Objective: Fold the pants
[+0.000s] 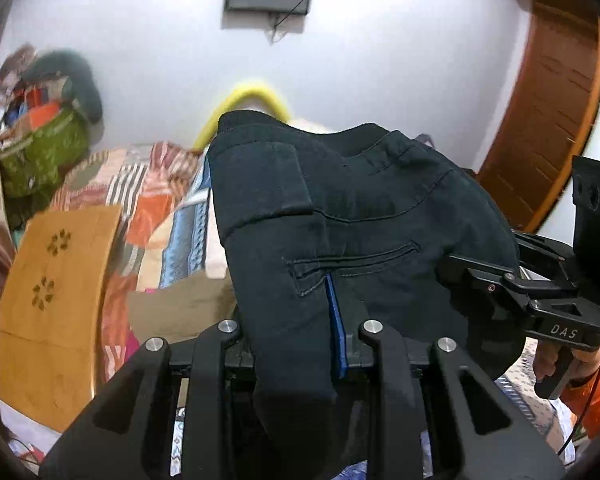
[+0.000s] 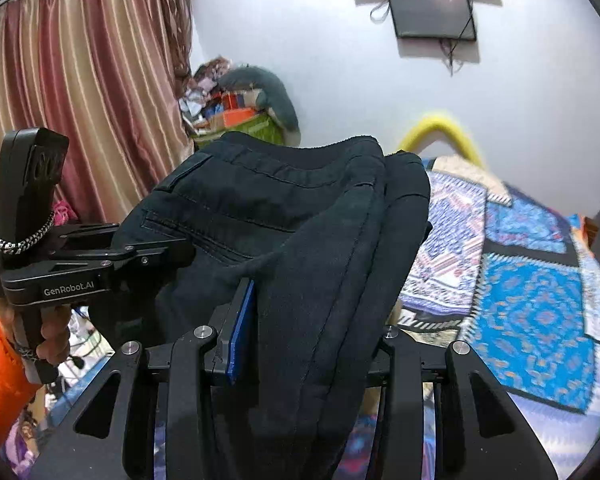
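The black pants (image 1: pixel 360 208) hang in the air between both grippers, waistband up, back pocket facing the left wrist view. My left gripper (image 1: pixel 300 332) is shut on the pants' edge; a blue pad shows beside the cloth. My right gripper (image 2: pixel 296 336) is shut on another bunched edge of the pants (image 2: pixel 300 216). Each gripper also shows in the other's view, the right gripper (image 1: pixel 472 276) clamped on the cloth and the left gripper (image 2: pixel 156 256) likewise. The fingertips are hidden by fabric.
A bed with patterned blankets (image 2: pixel 532 312) lies below and to the right. A wooden lap table (image 1: pixel 56 304) stands at the left. A pile of clothes and bags (image 1: pixel 44 128) sits by the wall. A curtain (image 2: pixel 84 92) hangs left, a wooden door (image 1: pixel 556 112) right.
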